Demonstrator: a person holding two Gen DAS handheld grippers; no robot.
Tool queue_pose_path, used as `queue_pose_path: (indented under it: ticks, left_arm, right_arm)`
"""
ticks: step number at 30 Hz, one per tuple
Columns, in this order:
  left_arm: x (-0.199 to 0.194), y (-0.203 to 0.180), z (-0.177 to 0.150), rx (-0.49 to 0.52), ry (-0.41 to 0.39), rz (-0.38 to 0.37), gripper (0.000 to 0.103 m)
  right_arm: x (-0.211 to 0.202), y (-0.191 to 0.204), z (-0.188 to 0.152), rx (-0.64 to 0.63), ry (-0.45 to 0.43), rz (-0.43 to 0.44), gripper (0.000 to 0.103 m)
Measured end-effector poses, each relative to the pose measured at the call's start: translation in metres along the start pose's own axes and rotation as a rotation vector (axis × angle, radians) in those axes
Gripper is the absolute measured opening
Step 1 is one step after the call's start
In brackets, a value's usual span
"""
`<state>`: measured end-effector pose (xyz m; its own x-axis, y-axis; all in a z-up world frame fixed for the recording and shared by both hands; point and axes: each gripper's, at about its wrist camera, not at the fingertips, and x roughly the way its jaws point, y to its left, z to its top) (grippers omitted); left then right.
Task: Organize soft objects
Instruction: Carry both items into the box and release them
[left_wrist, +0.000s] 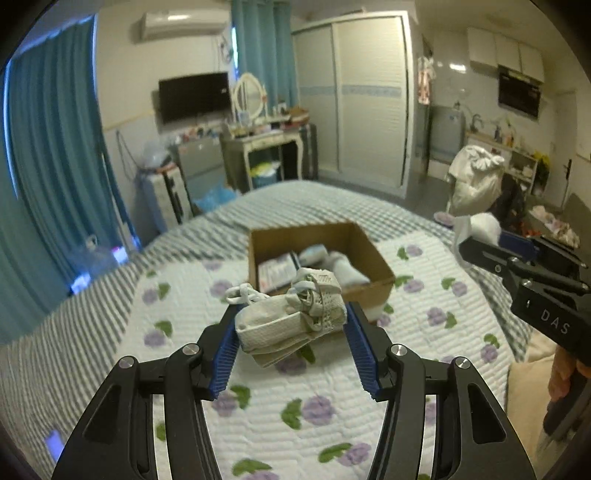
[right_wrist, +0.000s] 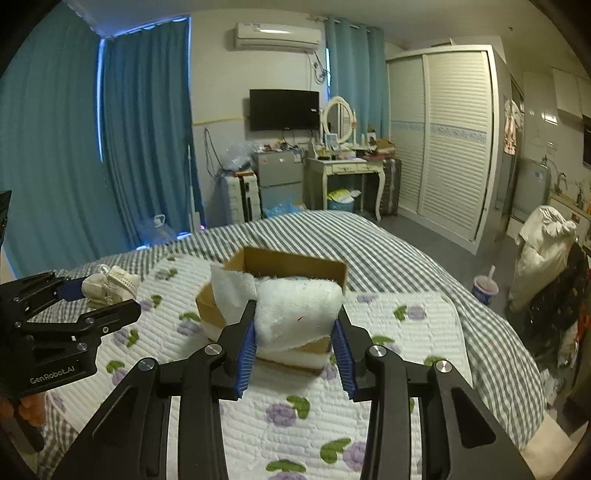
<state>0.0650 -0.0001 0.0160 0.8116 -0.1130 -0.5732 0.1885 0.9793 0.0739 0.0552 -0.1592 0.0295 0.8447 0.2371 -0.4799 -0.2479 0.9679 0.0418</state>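
A bed with a striped sheet fills the room; beyond it stand a wardrobe, curtains and a TV. A floral quilt covers the bed, with a box on it. Near the box, the left gripper clamps a beige bundle and the right gripper clamps a white cloth, both above the quilt.

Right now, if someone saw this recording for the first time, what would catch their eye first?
Both grippers are loaded: the left gripper clamps a beige knit bundle, and the right gripper clamps a fluffy white cloth. Both hover above the floral quilt, just short of an open cardboard box in the middle of the bed, which already has white soft items inside.
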Motion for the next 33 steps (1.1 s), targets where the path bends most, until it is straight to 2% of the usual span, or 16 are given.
queue_pose_path:
  ticks: [6,8,15,22,25,30,33]
  left_arm:
    - [0.02,0.004,0.024,0.026,-0.044,0.007,0.054]
    - [0.039,0.005,0.032,0.037,-0.045,0.018,0.054]
    - [0.116,0.01,0.056,0.036,-0.005,-0.013,0.054]
    - [0.191,0.009,0.058,0.052,0.059,-0.028,0.054]
    - [0.219,0.013,0.052,0.033,0.116,-0.042,0.054]
    - [0.233,0.007,0.046,0.029,0.141,-0.08,0.054]
    - [0.231,0.003,0.043,0.041,0.132,-0.096,0.057]
  right_arm:
    - [0.026,0.005,0.031,-0.022,-0.026,0.022,0.037]
    - [0.042,0.004,0.04,-0.024,-0.024,0.027,0.037]
    - [0.122,-0.01,0.066,-0.005,0.019,0.024,0.037]
    - [0.211,-0.035,0.058,0.019,0.126,-0.004,0.037]
    - [0.245,-0.044,0.049,0.046,0.175,-0.012,0.037]
    - [0.275,-0.052,0.033,0.074,0.222,0.012,0.037]
    - [0.28,-0.058,0.03,0.117,0.216,0.023,0.044]
